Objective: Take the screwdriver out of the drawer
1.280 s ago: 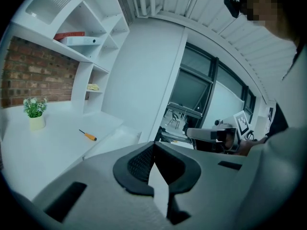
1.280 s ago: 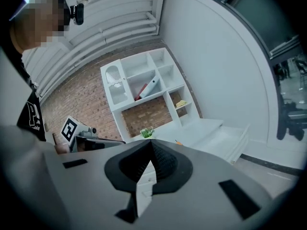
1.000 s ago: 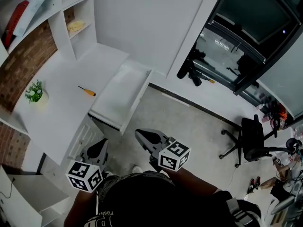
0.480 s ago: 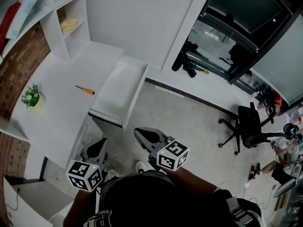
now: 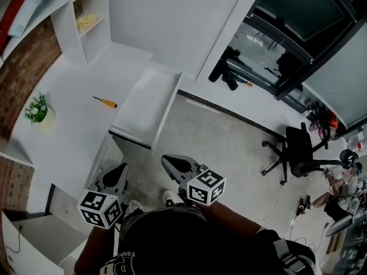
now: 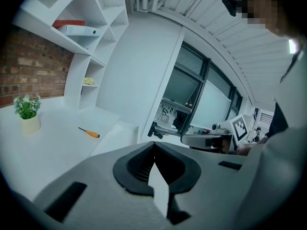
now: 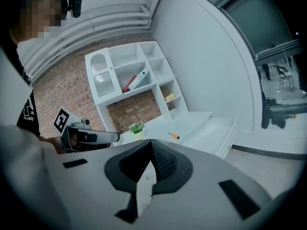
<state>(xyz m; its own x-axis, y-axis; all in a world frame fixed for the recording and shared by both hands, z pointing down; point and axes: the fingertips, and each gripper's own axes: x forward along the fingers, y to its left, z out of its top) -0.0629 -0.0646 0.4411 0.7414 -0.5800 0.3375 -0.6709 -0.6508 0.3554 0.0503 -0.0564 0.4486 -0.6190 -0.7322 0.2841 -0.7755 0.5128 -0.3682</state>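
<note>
Already the screwdriver (image 5: 105,102) lies on the desk (image 5: 69,136), outside the open drawer (image 5: 144,103), well ahead of the left hand-held gripper (image 5: 117,173) and ahead and to the left of the right hand-held gripper (image 5: 172,164). Both are held low near the person's body, far short of the desk, and each has its jaws pressed together with nothing between them. The drawer, ahead and between the two, looks empty from above. By that reading the removal step appears finished. If anything remains, it would be shutting the drawer: the nearer hand-held gripper would have to travel forward to its front edge and push it in squarely, clear of the screwdriver just left of it
</note>
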